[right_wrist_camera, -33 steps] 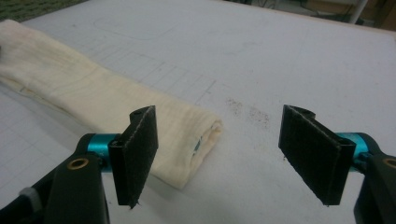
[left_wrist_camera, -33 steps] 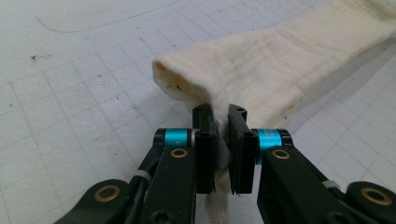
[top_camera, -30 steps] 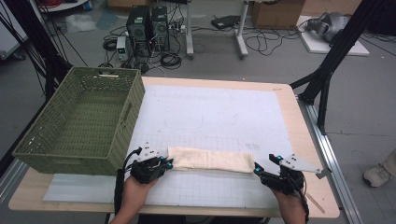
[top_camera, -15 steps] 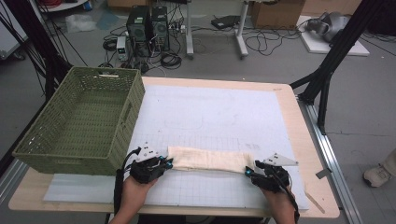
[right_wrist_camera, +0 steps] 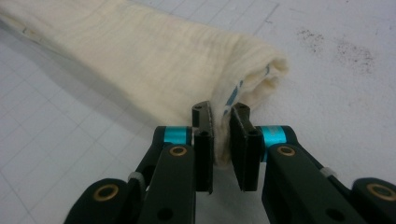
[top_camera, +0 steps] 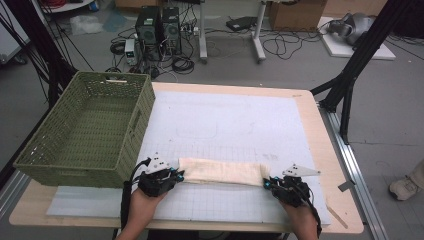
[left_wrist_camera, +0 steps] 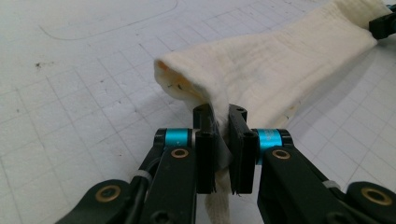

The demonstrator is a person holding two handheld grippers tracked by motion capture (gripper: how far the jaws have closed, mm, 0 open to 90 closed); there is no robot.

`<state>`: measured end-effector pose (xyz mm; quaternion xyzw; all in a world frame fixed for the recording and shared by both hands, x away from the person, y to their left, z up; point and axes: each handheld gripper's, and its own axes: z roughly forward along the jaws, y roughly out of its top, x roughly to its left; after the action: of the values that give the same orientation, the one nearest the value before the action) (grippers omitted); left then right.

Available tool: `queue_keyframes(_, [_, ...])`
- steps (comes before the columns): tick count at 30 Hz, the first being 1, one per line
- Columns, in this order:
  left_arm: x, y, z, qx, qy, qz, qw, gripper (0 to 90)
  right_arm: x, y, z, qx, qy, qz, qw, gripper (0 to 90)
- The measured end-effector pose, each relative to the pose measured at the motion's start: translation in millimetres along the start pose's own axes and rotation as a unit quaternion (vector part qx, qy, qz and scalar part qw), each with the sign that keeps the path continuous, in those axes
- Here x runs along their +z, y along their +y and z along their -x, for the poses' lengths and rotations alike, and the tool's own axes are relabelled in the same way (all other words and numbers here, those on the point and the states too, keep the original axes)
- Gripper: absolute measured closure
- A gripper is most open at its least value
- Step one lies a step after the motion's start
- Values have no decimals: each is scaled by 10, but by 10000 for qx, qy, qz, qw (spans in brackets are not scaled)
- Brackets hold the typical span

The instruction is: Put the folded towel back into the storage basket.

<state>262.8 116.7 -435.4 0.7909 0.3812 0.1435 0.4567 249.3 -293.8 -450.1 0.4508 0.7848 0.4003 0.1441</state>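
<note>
In the high view, a folded cream cloth (top_camera: 221, 171) lies on the white grid mat (top_camera: 235, 125) of the tabletop (top_camera: 330, 160), just right of the green basket (top_camera: 90, 132). The left gripper (top_camera: 176, 174) meets the cloth's end nearest the basket; the right gripper (top_camera: 267, 183) meets its far end.

In the left gripper view, the left gripper (left_wrist_camera: 222, 135) is clamped on the cloth (left_wrist_camera: 280, 70).

In the right gripper view, the right gripper (right_wrist_camera: 221, 135) pinches the cloth's (right_wrist_camera: 154, 60) edge.

The person's forearms (top_camera: 135, 215) are cut off at the near edge (high view); a shoe (top_camera: 407, 186) is cropped at right.
</note>
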Motion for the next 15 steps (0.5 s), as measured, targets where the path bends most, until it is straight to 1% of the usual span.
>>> queue_keyframes(2, [-16,10,4,21,0,43,10000,825,-19,3,-9,-174,-19,26,9998,813])
queue_keyframes(3, [-28,15,2,22,-13,75,10000,825,-19,3,-9,-174,-19,26,9998,813])
queue_keyframes(4, [-44,21,2,31,-25,108,9999,825,-31,3,-5,-210,-18,69,9998,813])
queue_keyframes(5, [-55,25,3,32,-44,139,9999,825,-71,8,18,-243,53,183,9995,812])
queue_keyframes(7, [-69,29,12,45,-77,177,9998,825,-90,12,21,-237,67,223,9994,812])
queue_keyframes(8, [-77,34,18,55,-95,195,9997,825,-136,29,35,-293,91,347,9989,812])
queue_keyframes(9, [-85,37,22,85,-120,206,9997,825,-136,29,35,-293,91,347,9989,812])
queue_keyframes(10, [-92,42,32,78,-134,232,9996,825,-186,41,57,-311,157,461,9983,813])
queue_keyframes(11, [-101,47,43,83,-164,265,9995,825,-212,47,73,-328,166,513,9980,813])
queue_keyframes(13, [-125,65,73,167,-232,312,9991,825,-240,51,91,-353,179,560,9976,812])
queue_keyframes(15, [-150,87,122,281,-272,373,9985,825,-321,67,139,-358,173,737,9965,813])
